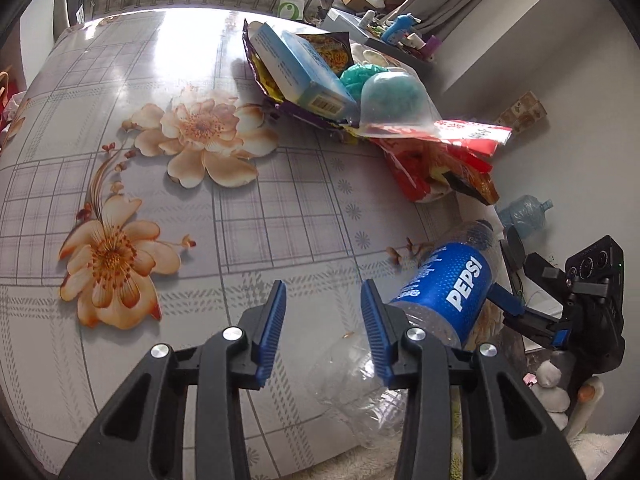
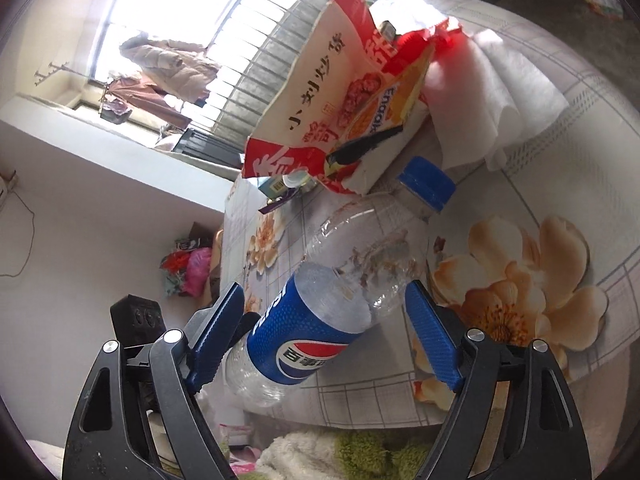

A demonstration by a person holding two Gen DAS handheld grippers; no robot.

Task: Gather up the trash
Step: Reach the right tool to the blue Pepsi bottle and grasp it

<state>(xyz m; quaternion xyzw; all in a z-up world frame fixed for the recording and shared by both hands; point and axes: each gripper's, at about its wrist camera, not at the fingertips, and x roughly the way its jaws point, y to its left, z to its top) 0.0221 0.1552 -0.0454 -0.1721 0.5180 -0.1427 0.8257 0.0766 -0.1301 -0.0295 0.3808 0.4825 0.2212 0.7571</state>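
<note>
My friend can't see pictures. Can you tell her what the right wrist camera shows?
An empty Pepsi bottle with a blue cap lies on a flowered tablecloth, between the wide-apart fingers of the right gripper. Behind it sits a pile of red snack wrappers and white paper towels.

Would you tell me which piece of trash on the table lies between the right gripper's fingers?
The empty Pepsi bottle, lying on its side; the snack bags sit farther back.

A lived-in home: flower-print tablecloth [image 1: 160, 184], clothes [image 2: 168, 68] drying by a barred window [image 2: 224, 20], cluttered shelf [image 1: 400, 32], water jug [image 1: 524, 212] on the floor.
</note>
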